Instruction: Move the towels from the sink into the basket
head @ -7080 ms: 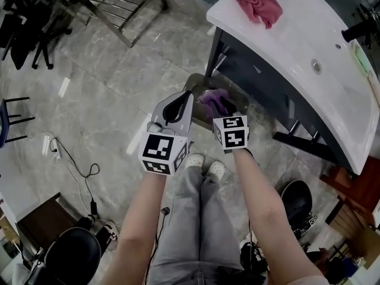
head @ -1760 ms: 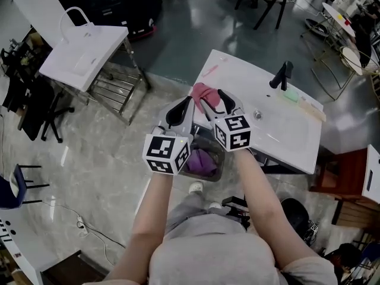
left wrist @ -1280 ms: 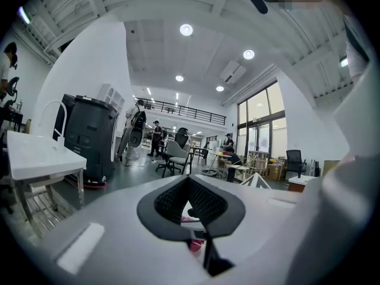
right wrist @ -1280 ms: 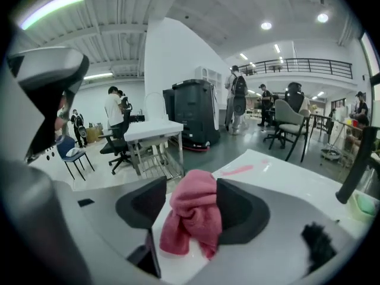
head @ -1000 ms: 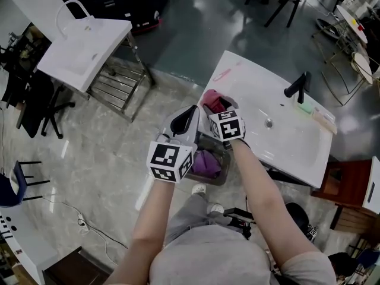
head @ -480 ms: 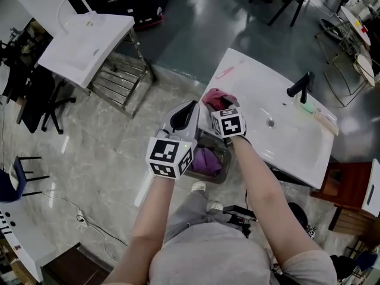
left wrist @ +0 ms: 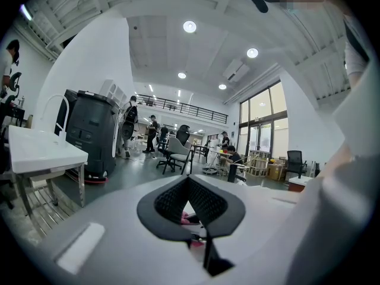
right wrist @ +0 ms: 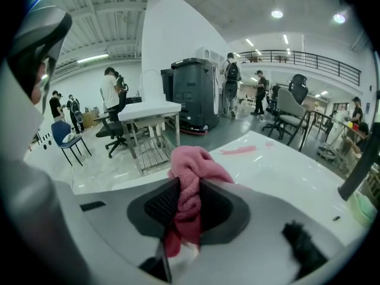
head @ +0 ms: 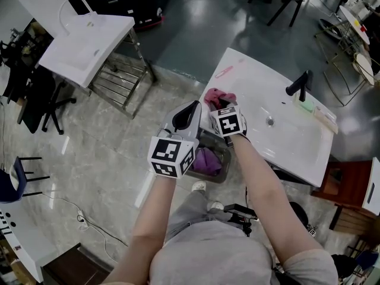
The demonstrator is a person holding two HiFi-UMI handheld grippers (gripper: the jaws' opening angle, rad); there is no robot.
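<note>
My right gripper (right wrist: 189,205) just closed, now pinching pink towel (head: 219,95) at sink (head: 285,141) corner, near basket (head: 209,180); my left gripper (head: 193,105) pressed together, empty. Towel soft, light, floppy; I judge bunched top fold best hold, tail may drag.

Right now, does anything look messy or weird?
A small pink streak lies at the sink's far corner; I can't tell what. The pink towel is bunched because the right gripper has just closed its jaws on it.

No readable text, label, brand or number — in any view, on any surface.
</note>
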